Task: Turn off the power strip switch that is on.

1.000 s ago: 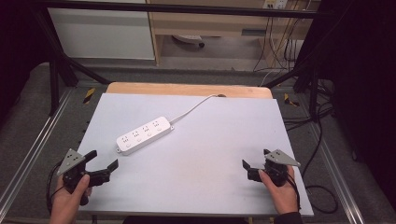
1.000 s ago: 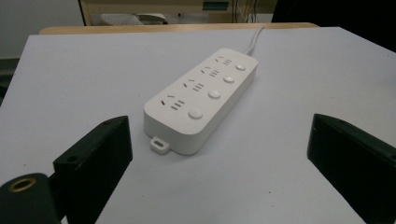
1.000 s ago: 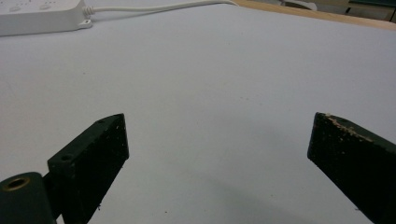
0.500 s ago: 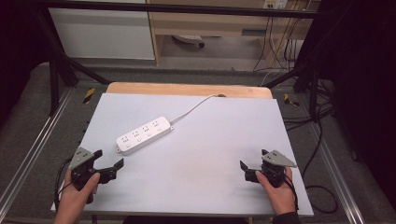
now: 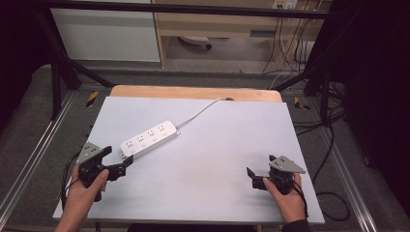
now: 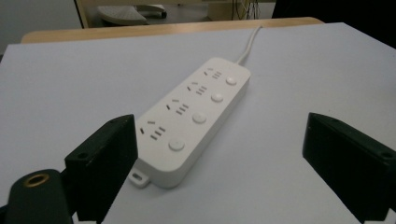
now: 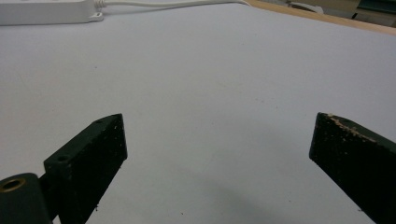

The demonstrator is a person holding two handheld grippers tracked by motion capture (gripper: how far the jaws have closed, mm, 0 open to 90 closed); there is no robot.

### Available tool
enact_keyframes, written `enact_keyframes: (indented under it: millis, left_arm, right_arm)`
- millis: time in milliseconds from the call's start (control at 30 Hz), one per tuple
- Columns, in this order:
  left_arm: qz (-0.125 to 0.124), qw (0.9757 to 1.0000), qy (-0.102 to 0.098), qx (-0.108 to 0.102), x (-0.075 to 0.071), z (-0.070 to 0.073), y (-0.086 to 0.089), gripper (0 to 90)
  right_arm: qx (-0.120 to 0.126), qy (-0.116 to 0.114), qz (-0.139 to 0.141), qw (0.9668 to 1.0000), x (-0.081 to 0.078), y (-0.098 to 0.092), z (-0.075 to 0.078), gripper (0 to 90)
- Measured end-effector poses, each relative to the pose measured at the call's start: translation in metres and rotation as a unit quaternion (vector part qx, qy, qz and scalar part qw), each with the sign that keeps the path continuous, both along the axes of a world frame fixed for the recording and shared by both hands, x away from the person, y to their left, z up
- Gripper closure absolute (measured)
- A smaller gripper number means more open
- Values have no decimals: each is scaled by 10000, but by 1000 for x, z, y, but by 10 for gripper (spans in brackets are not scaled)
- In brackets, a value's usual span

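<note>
A white power strip with several sockets and round buttons lies slantwise on the left half of the pale table top. Its white cable runs to the far edge. My left gripper is open just short of the strip's near end, held by a hand. In the left gripper view the strip lies ahead between the wide-apart jaws of my left gripper, untouched. My right gripper rests open near the front right, pointing left. In the right gripper view, bare table lies between the jaws of my right gripper, and the strip's end shows far off.
A wooden strip borders the table's far edge. Metal rails run along both sides. Cables hang off the right side, and shelving stands behind the table.
My left gripper has moved forward and to the right, up to the near end of the power strip. My right gripper has barely shifted.
</note>
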State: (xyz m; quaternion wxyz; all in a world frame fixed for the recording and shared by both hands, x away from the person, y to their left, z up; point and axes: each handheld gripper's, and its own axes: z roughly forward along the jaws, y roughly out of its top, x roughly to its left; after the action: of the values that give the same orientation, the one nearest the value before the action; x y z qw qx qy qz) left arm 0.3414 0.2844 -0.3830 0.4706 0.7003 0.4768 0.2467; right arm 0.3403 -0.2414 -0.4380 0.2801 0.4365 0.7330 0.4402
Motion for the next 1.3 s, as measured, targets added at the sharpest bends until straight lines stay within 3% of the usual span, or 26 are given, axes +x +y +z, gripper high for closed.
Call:
enact_keyframes:
  millis: [233, 467, 633, 667, 733, 800, 1300]
  left_arm:
    - [-82, 9995, -298, -108, 17, 14, -5, 114]
    - [-34, 9993, -347, -118, 40, 19, -15, 123]
    - [-19, 9982, -499, -333, 54, 23, -22, 154]
    - [-19, 9982, -499, -333, 54, 23, -22, 156]
    - [-30, 9975, -445, -543, 62, 22, -25, 161]
    - [5, 9975, -441, -554, 66, 21, -27, 163]
    - [8, 9992, -346, -193, 88, 7, -41, 185]
  right_arm:
    - [58, 18, -20, 10000, 1, -2, 1, 40]
    - [117, 62, -69, 9999, -1, -3, 1, 35]
    - [46, 85, -64, 9999, 1, 0, -1, 35]
    - [36, 99, -67, 9999, 1, 0, -1, 35]
    - [24, 103, -70, 9999, 1, 0, -1, 34]
    - [29, 116, -85, 9999, 1, 0, -2, 32]
    - [67, 143, -99, 9998, 2, -2, -2, 32]
